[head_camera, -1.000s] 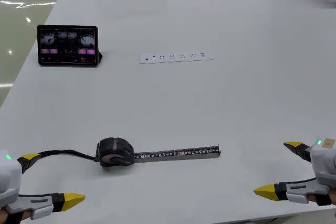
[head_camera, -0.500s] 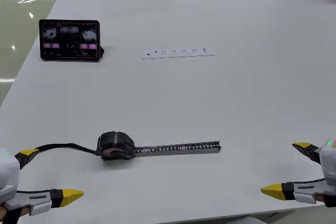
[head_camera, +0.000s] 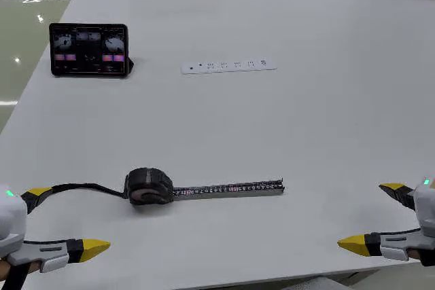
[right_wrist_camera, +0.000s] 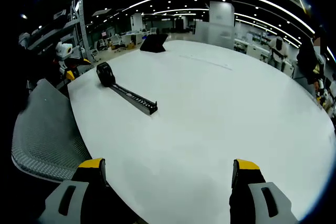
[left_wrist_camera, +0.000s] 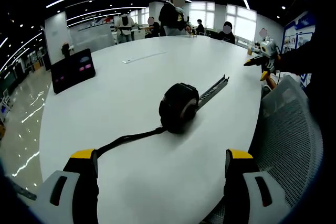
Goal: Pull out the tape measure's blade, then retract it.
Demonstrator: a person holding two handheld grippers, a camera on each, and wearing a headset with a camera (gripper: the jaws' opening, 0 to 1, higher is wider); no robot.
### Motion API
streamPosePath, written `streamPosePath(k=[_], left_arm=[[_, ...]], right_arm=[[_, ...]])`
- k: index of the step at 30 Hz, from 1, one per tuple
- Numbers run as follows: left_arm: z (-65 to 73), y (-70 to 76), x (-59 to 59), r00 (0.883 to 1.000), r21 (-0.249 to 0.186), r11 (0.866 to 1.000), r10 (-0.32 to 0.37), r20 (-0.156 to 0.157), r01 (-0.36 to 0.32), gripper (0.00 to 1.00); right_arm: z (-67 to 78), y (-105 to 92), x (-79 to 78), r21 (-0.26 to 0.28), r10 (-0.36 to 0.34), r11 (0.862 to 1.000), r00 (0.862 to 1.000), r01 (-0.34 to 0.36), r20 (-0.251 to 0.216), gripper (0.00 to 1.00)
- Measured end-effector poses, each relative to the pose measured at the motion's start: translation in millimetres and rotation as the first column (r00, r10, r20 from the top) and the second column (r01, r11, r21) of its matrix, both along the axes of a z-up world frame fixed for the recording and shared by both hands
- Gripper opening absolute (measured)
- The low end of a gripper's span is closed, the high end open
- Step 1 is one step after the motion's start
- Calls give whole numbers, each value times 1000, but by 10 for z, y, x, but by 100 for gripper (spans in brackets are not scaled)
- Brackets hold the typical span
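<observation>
While the white bench (head_camera: pixel 326 134) lies bare across the middle and right of the frame, the round black tape measure (head_camera: pixel 148 187) sits lower left near the front edge, its dark blade (head_camera: pixel 231 189) drawn out rightward. The left hand-held gripper (head_camera: pixel 73 216), bottom left, and the right hand-held gripper (head_camera: pixel 363 214), bottom right, both gape wide, gripping nothing.

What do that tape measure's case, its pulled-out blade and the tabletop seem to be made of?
Case: black, matt and ridged, so probably rubber-clad plastic.
Blade: a thin dark strip with pale printed marks, lying straight, so likely coated steel.
Tabletop: white and smooth with a soft sheen, perhaps laminate, but I can't be sure.
</observation>
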State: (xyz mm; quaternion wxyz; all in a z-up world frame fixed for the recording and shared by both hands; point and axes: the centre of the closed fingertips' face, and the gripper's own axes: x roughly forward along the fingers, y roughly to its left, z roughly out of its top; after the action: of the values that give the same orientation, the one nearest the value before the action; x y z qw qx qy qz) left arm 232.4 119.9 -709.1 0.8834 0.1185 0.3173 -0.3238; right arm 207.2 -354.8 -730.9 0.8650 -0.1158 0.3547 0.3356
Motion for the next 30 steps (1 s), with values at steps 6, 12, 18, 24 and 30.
streamPosePath(k=[6,12,18,24,30], left_arm=[[-19,16,27,1000,-6,1000,17,-2,-17,99],[-32,-53,54,1000,-9,1000,4,1,-4,99],[-30,-125,62,1000,-2,1000,-7,3,7,99],[-38,-201,114,1000,-3,1000,-5,0,5,99],[-59,-305,166,1000,-14,1000,-2,-13,2,99]], right_arm=[[-15,-14,8,-18,20,1000,1000,-21,-15,99],[-11,-21,19,-29,38,999,999,-38,-14,99],[-26,-36,22,-25,30,999,999,-31,-32,99],[27,-30,18,-40,60,997,998,-61,-35,99],[31,-13,47,-60,96,993,994,-99,-42,99]])
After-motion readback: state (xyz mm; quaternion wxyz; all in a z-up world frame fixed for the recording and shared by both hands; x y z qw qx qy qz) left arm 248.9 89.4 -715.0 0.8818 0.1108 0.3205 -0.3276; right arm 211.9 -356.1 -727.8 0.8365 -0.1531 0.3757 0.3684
